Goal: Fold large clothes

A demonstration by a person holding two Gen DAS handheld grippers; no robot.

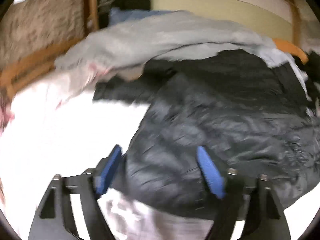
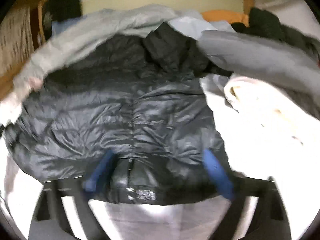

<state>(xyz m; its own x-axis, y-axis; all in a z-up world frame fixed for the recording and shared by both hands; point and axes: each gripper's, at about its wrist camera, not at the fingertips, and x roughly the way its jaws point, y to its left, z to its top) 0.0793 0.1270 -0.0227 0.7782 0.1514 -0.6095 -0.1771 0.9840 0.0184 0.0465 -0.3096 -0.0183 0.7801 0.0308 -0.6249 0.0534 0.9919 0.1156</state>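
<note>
The black puffer jacket (image 2: pixel 128 108) is lying spread flat on the white bed (image 1: pixel 60 140), front up, its zip running straight ahead of the right hand-held gripper (image 2: pixel 160 170) and its collar lying at the far end. The hem is lying nearest, directly between the blue fingers of that right hand-held gripper; the jaws are standing partly apart with the padded hem bulging between them, and through the blur I cannot tell whether the pads are pressing on it. The left hand-held gripper (image 1: pixel 160 170) is straddling the jacket's lower left corner in the same way, one finger at the edge of the fabric and the other lying over it, half open; whether it is pinching is equally unclear.

Judging from this, the step in hand is taking hold of the bottom hem at two places, ready for the first fold. The next move is likely calling for both grips to close firmly on the slippery padded cloth, then lift together and carry the hem away toward the collar, kept level so the jacket is folding evenly.

Beyond the jacket, a grey garment (image 1: pixel 140 38) is lying draped across its far edge, and a cream cloth (image 2: pixel 260 108) is lying ahead and to the right of the right hand-held gripper. A wooden frame (image 1: pixel 90 6) is standing behind.
</note>
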